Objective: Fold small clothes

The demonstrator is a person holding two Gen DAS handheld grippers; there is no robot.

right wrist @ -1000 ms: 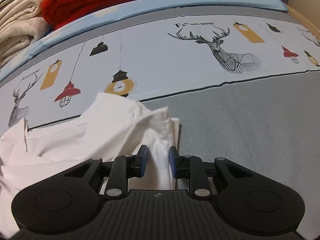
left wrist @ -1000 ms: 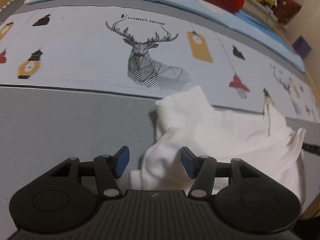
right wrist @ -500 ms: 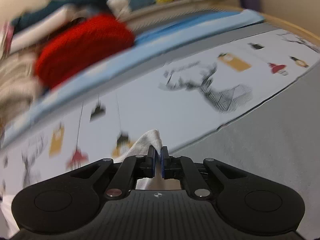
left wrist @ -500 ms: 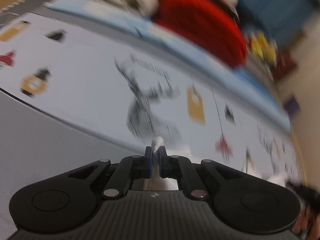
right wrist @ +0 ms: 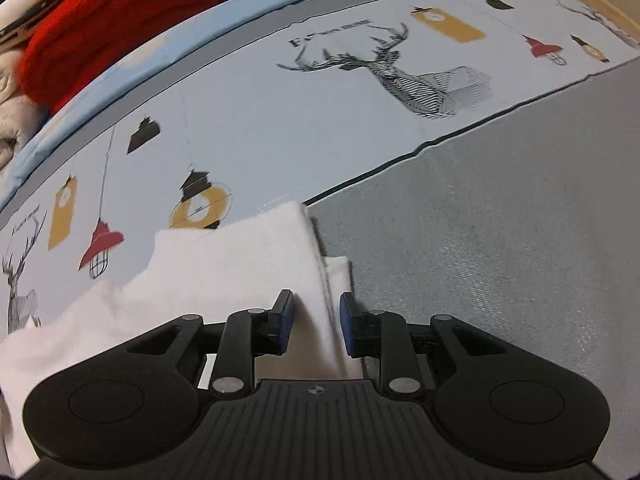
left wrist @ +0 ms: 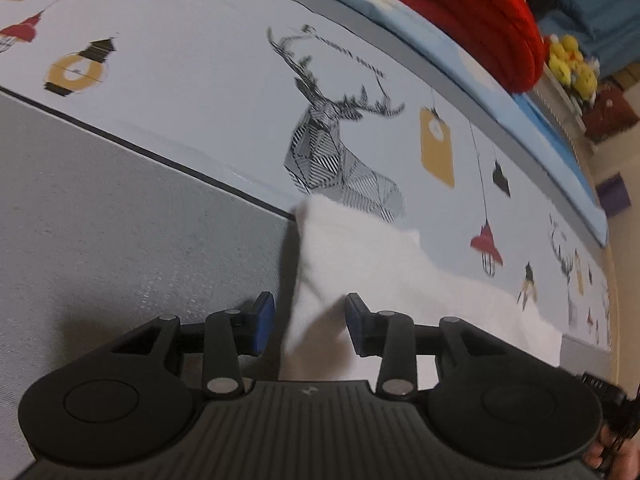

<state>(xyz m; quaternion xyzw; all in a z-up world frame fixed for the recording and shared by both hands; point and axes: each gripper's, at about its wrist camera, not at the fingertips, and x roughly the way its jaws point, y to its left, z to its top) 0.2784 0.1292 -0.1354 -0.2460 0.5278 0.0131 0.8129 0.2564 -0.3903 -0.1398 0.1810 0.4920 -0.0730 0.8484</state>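
A small white garment [left wrist: 392, 276] lies folded over on the bed sheet, its left edge running between the fingers of my left gripper [left wrist: 308, 324]. That gripper is open, with the cloth lying loose between the blue pads. In the right wrist view the same white garment [right wrist: 224, 272] shows its right folded edge between the fingers of my right gripper [right wrist: 316, 324], which is also open. Two stacked layers show at that edge. Both grippers hover low at the garment's near side.
The bed sheet [left wrist: 120, 220] is grey near me and pale with deer and lantern prints farther back. A red knitted item [left wrist: 472, 8] and other folded clothes [right wrist: 8, 112] lie at the back. Yellow plush toys [left wrist: 568, 60] sit at the far right.
Half a second ago both grippers were shut on the white cloth and lifted. Now both have opened and the garment lies folded flat on the sheet.
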